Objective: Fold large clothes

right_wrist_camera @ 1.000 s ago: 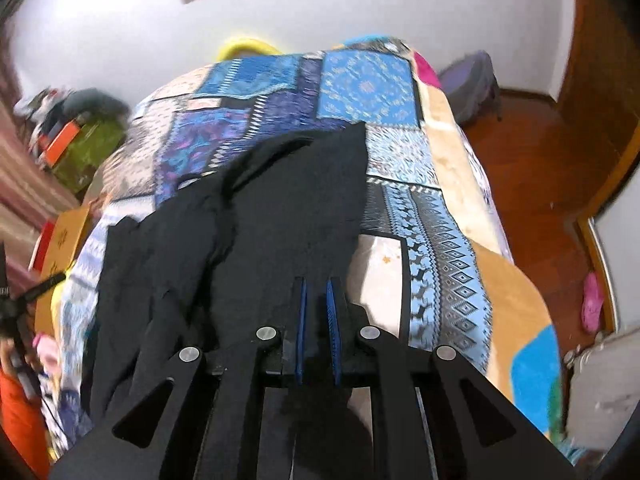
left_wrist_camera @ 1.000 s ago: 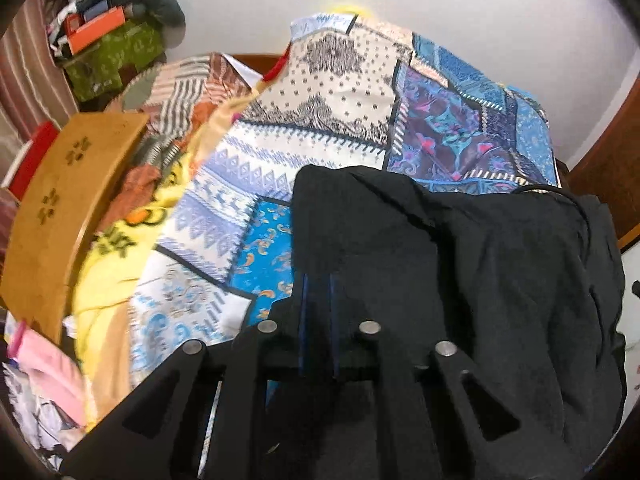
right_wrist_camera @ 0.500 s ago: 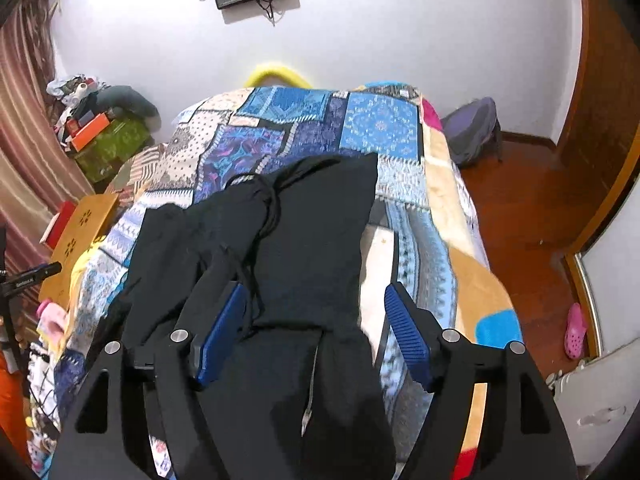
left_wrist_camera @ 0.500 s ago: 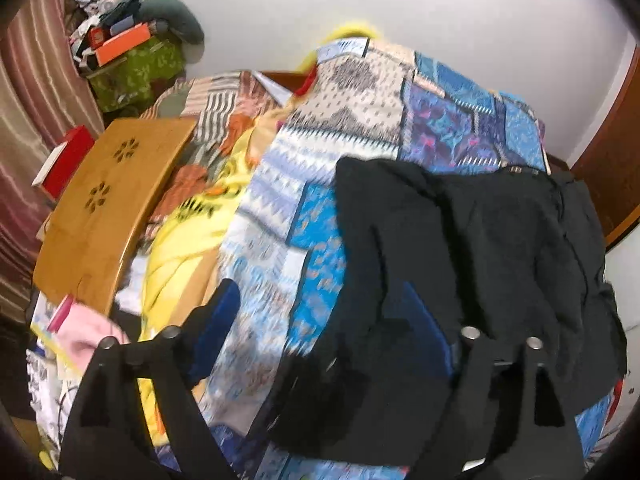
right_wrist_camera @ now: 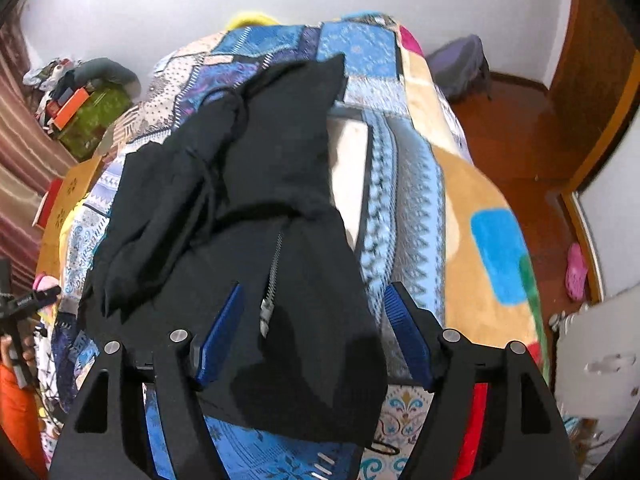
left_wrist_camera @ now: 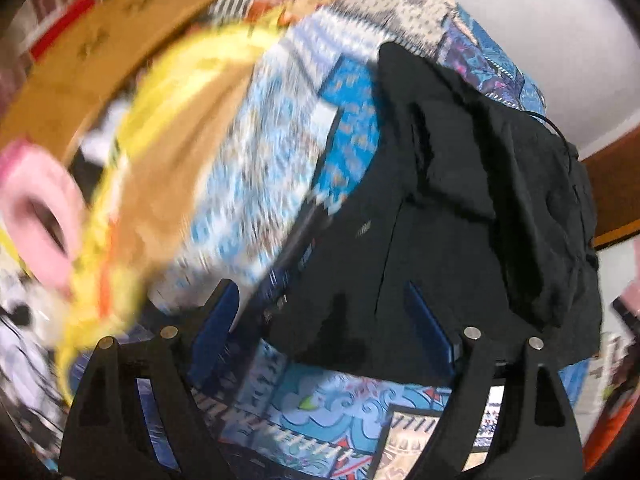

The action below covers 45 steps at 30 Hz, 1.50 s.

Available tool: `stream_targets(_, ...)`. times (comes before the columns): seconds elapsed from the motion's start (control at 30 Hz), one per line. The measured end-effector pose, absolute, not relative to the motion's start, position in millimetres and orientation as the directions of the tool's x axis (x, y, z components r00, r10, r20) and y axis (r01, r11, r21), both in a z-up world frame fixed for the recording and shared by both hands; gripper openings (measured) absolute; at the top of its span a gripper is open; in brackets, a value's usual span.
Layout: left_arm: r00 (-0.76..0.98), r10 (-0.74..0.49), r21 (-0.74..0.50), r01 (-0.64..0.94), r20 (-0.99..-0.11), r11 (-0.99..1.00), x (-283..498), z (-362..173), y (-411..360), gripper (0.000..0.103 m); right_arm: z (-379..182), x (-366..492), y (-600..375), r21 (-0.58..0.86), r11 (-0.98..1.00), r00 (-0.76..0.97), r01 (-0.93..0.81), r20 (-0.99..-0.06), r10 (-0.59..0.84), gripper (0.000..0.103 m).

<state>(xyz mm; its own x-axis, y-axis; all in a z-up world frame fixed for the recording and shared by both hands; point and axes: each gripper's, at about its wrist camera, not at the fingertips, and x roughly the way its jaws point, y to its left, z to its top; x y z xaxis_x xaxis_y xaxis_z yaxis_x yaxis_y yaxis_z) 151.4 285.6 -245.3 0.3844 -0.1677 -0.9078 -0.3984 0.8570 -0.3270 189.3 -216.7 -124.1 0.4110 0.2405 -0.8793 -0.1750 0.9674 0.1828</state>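
My left gripper (left_wrist_camera: 322, 312) and right gripper (right_wrist_camera: 314, 330) both stood released, jaws apart and grasping nothing, above the black zip-front garment (right_wrist_camera: 256, 184), which lay rumpled and partly folded on the blue patchwork bedspread (right_wrist_camera: 404, 200).

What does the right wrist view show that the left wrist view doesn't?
Only the right wrist view: the zipper, wooden floor, pink slipper, purple bag.
Only the left wrist view: blurred yellow cloth and a pink item.
Both: the black garment on the patchwork blanket, each gripper open above it.
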Motion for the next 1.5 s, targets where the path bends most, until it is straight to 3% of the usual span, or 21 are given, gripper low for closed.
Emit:
stream_targets(0.33,0.319,-0.356,-0.472,-0.462,-0.878,0.751,139,-305,287,0.084,-157,172,-244,0.266,0.961,0.336,-0.081,-0.9,0.278,0.069)
stream_targets(0.73,0.311,-0.316,-0.428,-0.421,-0.896,0.799,166,-328,262,0.09,-171,188,-250,0.385,0.922,0.277,-0.037,-0.883,0.38,0.069)
stream_targets(0.8,0.305,-0.286,-0.392,-0.385,-0.909,0.836,171,-324,249,0.086,-174,189,-249,0.4,0.916,0.277,-0.038,-0.876,0.394,0.069)
stream_targets(0.93,0.341,-0.294,-0.402,-0.311,-0.893,0.861,172,-311,234,0.053,-176,185,-251,0.433,0.9,0.274,-0.045,-0.861,0.427,0.069)
stream_targets(1.0,0.357,-0.296,-0.402,-0.274,-0.886,0.874,174,-303,226,0.047,-174,179,-253,0.479,0.875,0.263,-0.066,-0.838,0.478,0.064)
stream_targets(1.1,0.374,-0.325,-0.432,-0.25,-0.869,0.867,173,-295,221,0.033,-172,169,-256,0.513,0.855,0.26,-0.077,-0.817,0.514,0.048)
stream_targets(1.17,0.39,-0.352,-0.466,-0.251,-0.851,0.849,173,-289,219,0.024,-170,161,-257,0.535,0.842,0.263,-0.066,-0.805,0.532,0.025)
stream_targets(1.27,0.428,-0.364,-0.487,-0.222,-0.827,0.845,175,-267,217,0.021,-164,158,-256,0.559,0.828,0.265,-0.048,-0.792,0.55,0.009)
stream_targets(1.5,0.529,-0.393,-0.518,-0.106,-0.752,0.849,203,-202,202,0.019,-116,171,-230,0.583,0.8,0.373,-0.139,-0.718,0.588,0.007)
